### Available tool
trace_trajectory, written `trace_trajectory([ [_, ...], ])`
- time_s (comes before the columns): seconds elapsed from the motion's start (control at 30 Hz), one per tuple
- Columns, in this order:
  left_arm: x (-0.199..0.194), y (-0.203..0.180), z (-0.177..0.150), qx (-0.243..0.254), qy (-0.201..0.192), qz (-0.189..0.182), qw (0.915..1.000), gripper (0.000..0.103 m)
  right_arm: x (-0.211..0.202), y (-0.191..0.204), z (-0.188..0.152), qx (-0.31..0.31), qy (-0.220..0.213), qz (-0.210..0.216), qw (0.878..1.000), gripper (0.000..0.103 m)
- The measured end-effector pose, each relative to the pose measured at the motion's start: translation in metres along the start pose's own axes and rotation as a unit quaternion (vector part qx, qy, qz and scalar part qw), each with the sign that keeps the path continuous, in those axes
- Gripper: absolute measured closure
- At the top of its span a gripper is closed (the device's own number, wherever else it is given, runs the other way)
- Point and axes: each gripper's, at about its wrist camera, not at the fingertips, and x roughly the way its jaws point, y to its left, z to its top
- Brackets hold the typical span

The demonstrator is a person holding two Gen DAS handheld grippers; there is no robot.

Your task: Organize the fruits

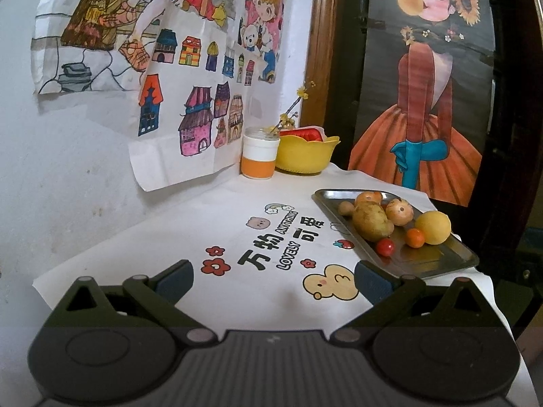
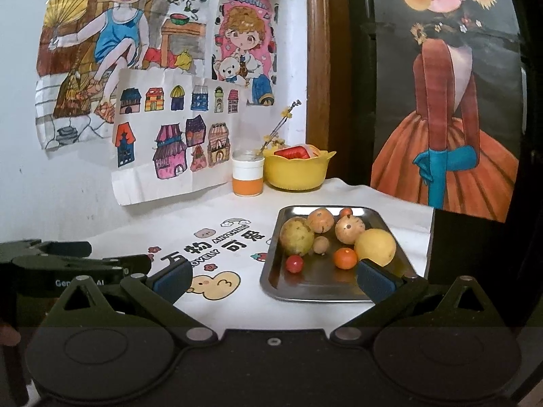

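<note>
A steel tray (image 2: 312, 288) (image 1: 451, 261) on the white printed cloth holds several fruits: a greenish-brown one (image 2: 296, 235) (image 1: 371, 221), two tan round ones (image 2: 319, 219) (image 2: 349, 229), a big yellow one (image 2: 375, 247) (image 1: 433, 227), a small orange (image 2: 345, 258) (image 1: 415, 237), a red cherry tomato (image 2: 294, 264) (image 1: 385, 247) and a small brown ball (image 2: 321, 245). My right gripper (image 2: 273, 279) is open just before the tray's near edge. My left gripper (image 1: 273, 279) is open over the cloth, left of the tray, holding nothing; it also shows in the right wrist view (image 2: 85, 257).
A yellow bowl (image 2: 296, 171) (image 1: 305, 154) with red contents stands at the back by the wall, beside a white-and-orange jar (image 2: 247, 178) (image 1: 259, 157) with a flower sprig. Drawings hang on the left wall. The table edge (image 2: 429, 237) drops off right of the tray.
</note>
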Motion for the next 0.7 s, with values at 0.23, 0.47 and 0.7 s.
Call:
trace_trajectory([
  [0.23,-0.002,0.008,-0.003,-0.001,-0.003,-0.004,1.0,0.0,0.004,0.004,-0.003,0.016,-0.003,-0.005,1.0,0.001],
  [0.47,-0.006,0.017,-0.005,-0.009,-0.009,-0.004,0.9999,0.0,0.005,0.016,-0.008,0.017,-0.015,-0.026,0.999,0.001],
  [0.7,-0.007,0.023,-0.007,-0.014,-0.012,-0.004,0.9998,0.0,0.002,0.023,-0.01,0.02,-0.026,-0.035,0.999,0.001],
])
